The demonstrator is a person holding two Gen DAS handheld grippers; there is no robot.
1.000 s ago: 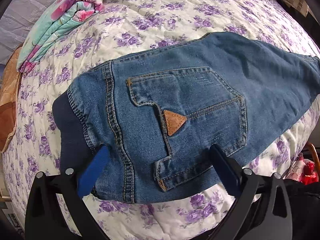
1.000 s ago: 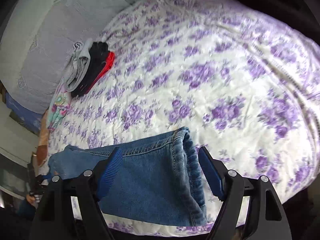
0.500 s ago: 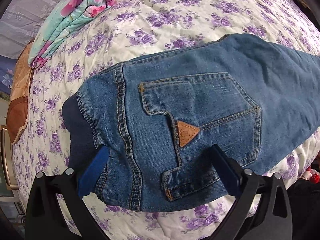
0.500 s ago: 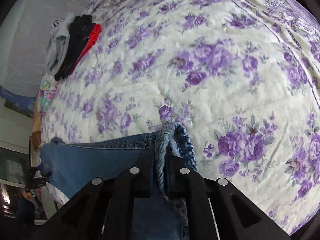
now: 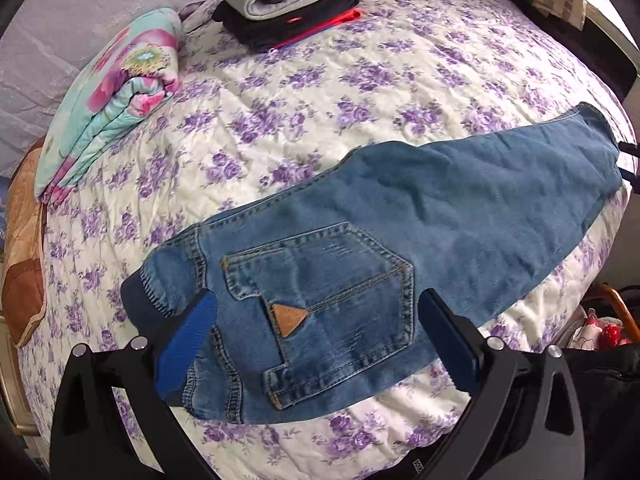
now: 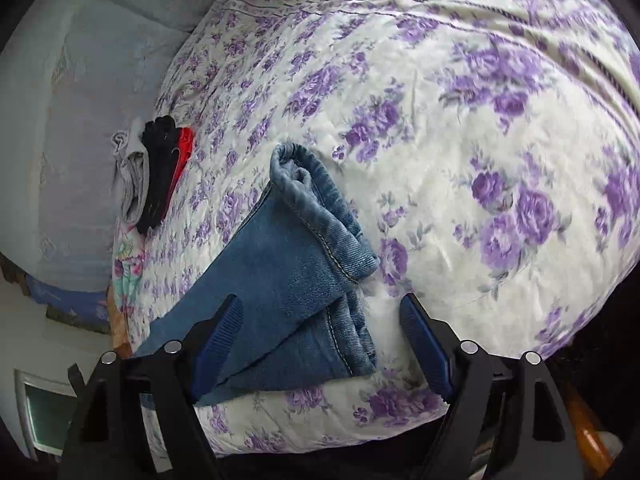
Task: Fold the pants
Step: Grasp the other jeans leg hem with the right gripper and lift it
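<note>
Released now, my right gripper [image 6: 322, 340] gapes over the hem of the blue denim pants [image 5: 360, 248]; left gripper [image 5: 316, 332] spread too. Denim looks heavy, probably limp: I'd pinch the hem's thick seam.

The mid-blue denim pants [image 5: 460, 216] carry tan stitching, a brown leather triangle patch [image 5: 289, 319] and a dark navy waistband. Under them lies a white quilted bedspread [image 5: 320, 80] printed with purple roses. A turquoise folded blanket [image 5: 108, 92] shows pink flowers. The stacked clothes [image 5: 288, 0] are grey, black and red. Both grippers' fingers [image 5: 186, 350] are blue-padded on black.
</note>
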